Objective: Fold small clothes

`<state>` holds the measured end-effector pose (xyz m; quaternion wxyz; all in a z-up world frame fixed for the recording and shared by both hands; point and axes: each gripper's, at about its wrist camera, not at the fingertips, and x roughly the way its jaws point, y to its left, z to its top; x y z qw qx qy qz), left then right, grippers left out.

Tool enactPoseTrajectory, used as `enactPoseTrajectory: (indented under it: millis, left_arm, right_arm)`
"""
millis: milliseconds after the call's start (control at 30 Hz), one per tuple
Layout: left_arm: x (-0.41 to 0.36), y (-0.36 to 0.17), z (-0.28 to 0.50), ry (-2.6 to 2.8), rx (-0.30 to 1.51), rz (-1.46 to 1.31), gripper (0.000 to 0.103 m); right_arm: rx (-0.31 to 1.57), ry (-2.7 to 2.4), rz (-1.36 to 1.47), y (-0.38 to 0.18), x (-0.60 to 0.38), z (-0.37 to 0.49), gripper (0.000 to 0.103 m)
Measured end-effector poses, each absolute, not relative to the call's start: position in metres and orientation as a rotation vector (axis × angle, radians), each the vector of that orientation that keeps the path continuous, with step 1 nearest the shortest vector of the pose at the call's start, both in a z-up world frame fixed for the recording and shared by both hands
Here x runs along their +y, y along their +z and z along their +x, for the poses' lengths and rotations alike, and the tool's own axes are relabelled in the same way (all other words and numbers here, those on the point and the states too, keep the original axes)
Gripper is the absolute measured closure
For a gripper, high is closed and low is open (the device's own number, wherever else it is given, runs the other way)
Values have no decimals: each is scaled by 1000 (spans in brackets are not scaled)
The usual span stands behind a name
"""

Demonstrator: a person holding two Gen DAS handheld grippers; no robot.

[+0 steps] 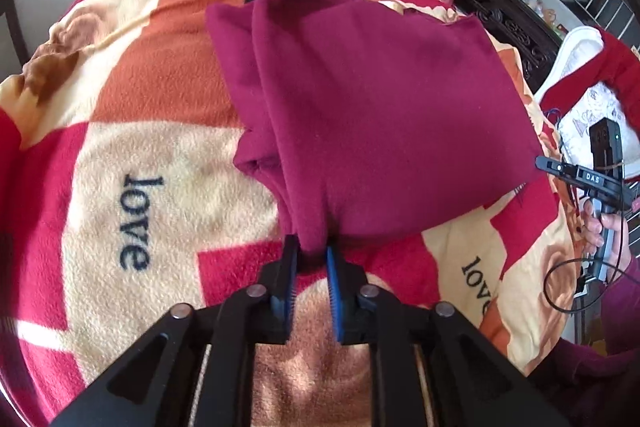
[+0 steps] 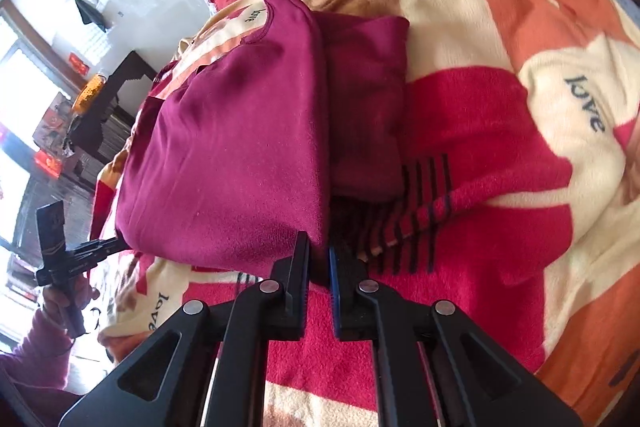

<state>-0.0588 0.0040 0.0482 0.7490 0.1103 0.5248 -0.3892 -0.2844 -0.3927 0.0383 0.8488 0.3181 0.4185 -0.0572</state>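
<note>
Maroon garment (image 1: 360, 99), half-folded on the bed's blanket (image 1: 120, 99), long axis running away from both tools: left tool (image 1: 312, 253) and right tool (image 2: 319, 251) each pinch a near hem corner.

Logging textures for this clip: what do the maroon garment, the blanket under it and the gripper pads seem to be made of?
Maroon garment: soft matte knit, likely fleece or brushed cotton; faint nap, rounded folds.
Blanket: plush printed fleece, probably synthetic; fuzzy pile shows across the "love" print.
Left gripper pads: blue, ridged, seemingly rubber or soft plastic, on matte black plastic-looking fingers.
</note>
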Motion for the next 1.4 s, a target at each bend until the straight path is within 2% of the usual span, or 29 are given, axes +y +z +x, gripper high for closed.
enactPoseTrajectory:
  millis: [33, 67, 200, 333, 467, 533, 767, 800, 867, 933, 1000, 1100, 1133, 1267, 1300, 1333, 1367, 1400]
  left_arm:
    - [6, 52, -57, -832, 1155, 242, 64]
    - [9, 58, -54, -820, 1156, 228, 58]
    - [9, 85, -43, -806, 1083, 159, 47]
    - [-17, 102, -26, -755, 1015, 126, 37]
    - [-56, 101, 2, -683, 1001, 101, 37]
    - [-70, 95, 15, -657, 1007, 86, 37]
    - [-102, 61, 72, -453, 1025, 137, 37]
    - [-99, 55, 79, -448, 1057, 112, 37]
    - [-91, 55, 82, -472, 1072, 55, 37]
    - [-86, 61, 79, -513, 1047, 60, 37]
    - [-85, 67, 78, -545, 1039, 65, 36]
    - [-88, 73, 79, -597, 1028, 42, 25]
    - [-90, 76, 78, -605, 1015, 40, 22]
    - [-104, 82, 78, -628, 983, 59, 20]
    - [-108, 81, 80, -621, 984, 67, 22]
    - [-112, 79, 83, -621, 997, 70, 43]
    - [-116, 76, 87, -624, 1019, 74, 65]
    - [-121, 72, 92, -623, 1057, 94, 96]
  right_arm:
    - [880, -124, 670, 42, -394, -286, 103]
    - [865, -135, 654, 51, -396, -288, 103]
    - [778, -205, 559, 89, -400, -286, 102]
    - [746, -190, 492, 111, -394, -247, 96]
    - [739, -248, 359, 120, -388, -189, 95]
    - [748, -212, 391, 117, -393, -160, 95]
    - [823, -271, 345, 84, -413, -100, 95]
    - [851, -309, 362, 76, -424, -96, 100]
    - [832, -276, 457, 73, -436, -104, 102]
    - [799, -256, 441, 83, -433, -113, 100]
    - [755, -258, 393, 95, -427, -123, 90]
    - [728, -281, 366, 103, -426, -124, 72]
    - [733, -303, 354, 103, -427, -121, 71]
    - [754, -312, 379, 93, -437, -109, 71]
    - [768, -301, 384, 89, -439, -105, 71]
    - [790, -293, 379, 84, -439, -101, 72]
    - [804, -288, 375, 81, -439, -98, 89]
    - [797, -288, 374, 81, -438, -99, 103]
